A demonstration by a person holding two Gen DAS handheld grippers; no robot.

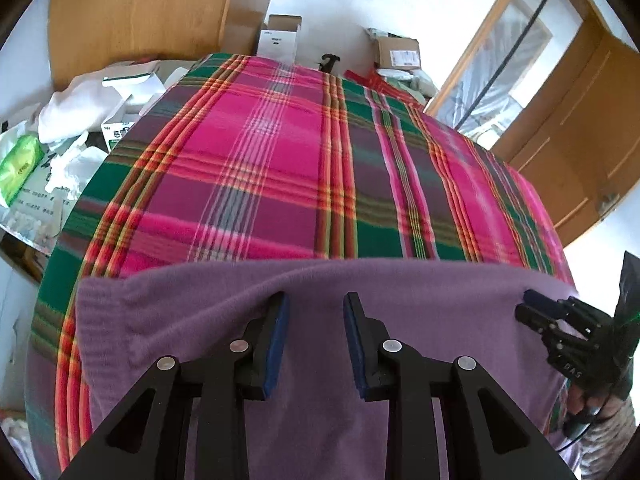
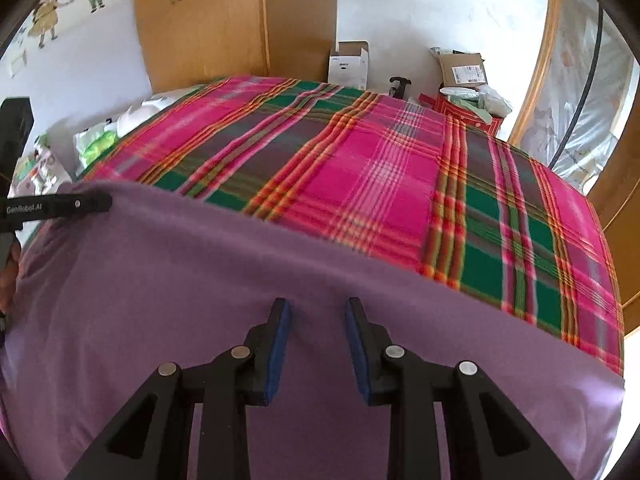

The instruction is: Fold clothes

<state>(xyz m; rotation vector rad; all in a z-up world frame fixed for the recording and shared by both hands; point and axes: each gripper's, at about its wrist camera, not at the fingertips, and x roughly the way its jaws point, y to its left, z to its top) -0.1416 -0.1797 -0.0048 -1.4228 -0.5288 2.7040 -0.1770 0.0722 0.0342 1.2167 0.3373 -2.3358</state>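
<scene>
A purple knit garment (image 1: pixel 400 292) lies flat on a pink, green and red plaid blanket (image 1: pixel 256 168); it also fills the lower right wrist view (image 2: pixel 200 264). My left gripper (image 1: pixel 316 300) is open just above the garment, nothing between its blue pads. My right gripper (image 2: pixel 318 306) is open above the garment too. The right gripper shows at the right edge of the left wrist view (image 1: pixel 536 308), over the garment's right side. The left gripper's body shows at the left edge of the right wrist view (image 2: pixel 60 206).
The plaid blanket (image 2: pixel 360 168) covers a bed. White bags and packets (image 1: pixel 72 120) pile up at its left side. Cardboard boxes (image 1: pixel 398 54) and a white box (image 1: pixel 280 36) stand by the far wall. A wooden wardrobe (image 2: pixel 236 16) and wooden door (image 1: pixel 568 128) flank the bed.
</scene>
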